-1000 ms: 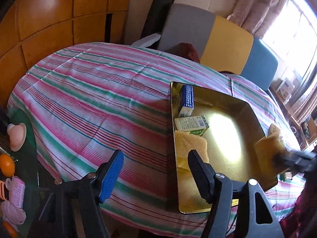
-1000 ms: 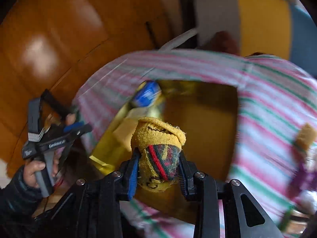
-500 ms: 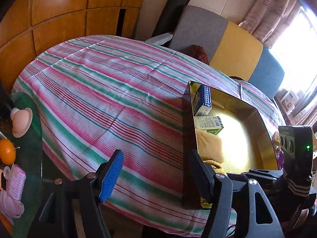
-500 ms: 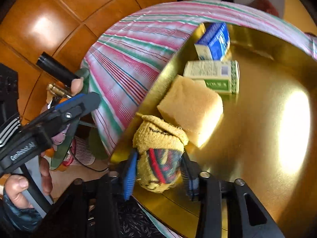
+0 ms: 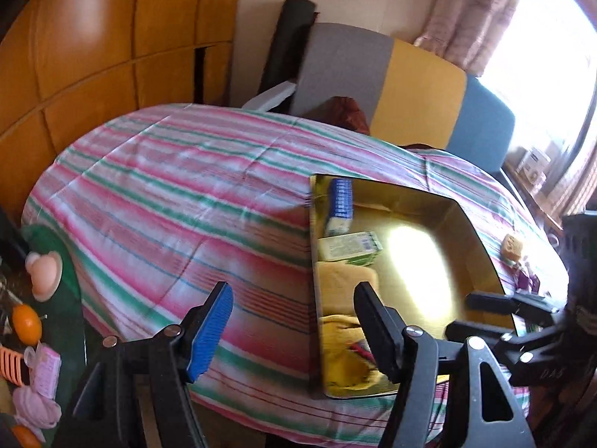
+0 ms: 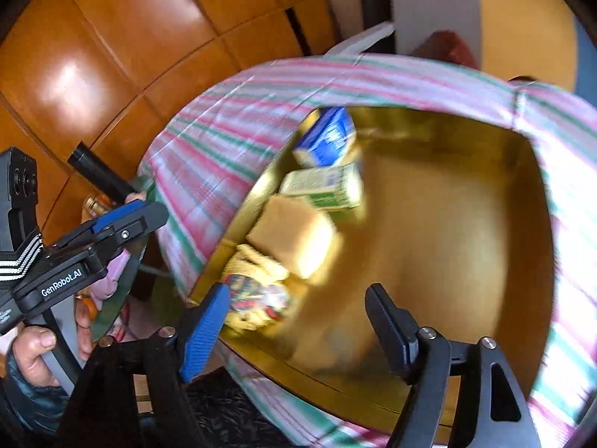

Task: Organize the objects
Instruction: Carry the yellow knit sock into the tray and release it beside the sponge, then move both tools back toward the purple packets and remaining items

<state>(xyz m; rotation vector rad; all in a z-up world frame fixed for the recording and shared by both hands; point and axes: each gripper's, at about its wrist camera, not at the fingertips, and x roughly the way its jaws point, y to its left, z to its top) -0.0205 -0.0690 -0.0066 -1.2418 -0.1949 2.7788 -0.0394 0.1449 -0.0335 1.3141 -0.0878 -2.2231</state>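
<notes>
A gold tray [image 5: 481,246] sits on the striped tablecloth [image 5: 179,194]. Along its left side lie a blue carton [image 5: 341,201], a green carton [image 5: 349,246], a yellow sponge [image 5: 343,280] and a yellow sock bundle [image 5: 345,354] in the near corner. The right wrist view shows the tray [image 6: 466,224], the bundle [image 6: 257,291], the sponge [image 6: 294,231] and both cartons [image 6: 324,183]. My right gripper [image 6: 298,328] is open just above the bundle. My left gripper [image 5: 294,332] is open and empty over the cloth beside the tray. The right gripper also shows in the left wrist view [image 5: 488,313].
Another sponge [image 5: 513,248] lies on the cloth right of the tray. A low green table [image 5: 71,306] at left holds oranges and pink items. Cushions in grey, yellow and blue [image 5: 391,86] stand behind the table. Wooden panels line the left wall.
My right gripper brought the sock bundle down into the tray's near corner, opened and let it go, then drew back a little. My left gripper stayed open beside the tray.
</notes>
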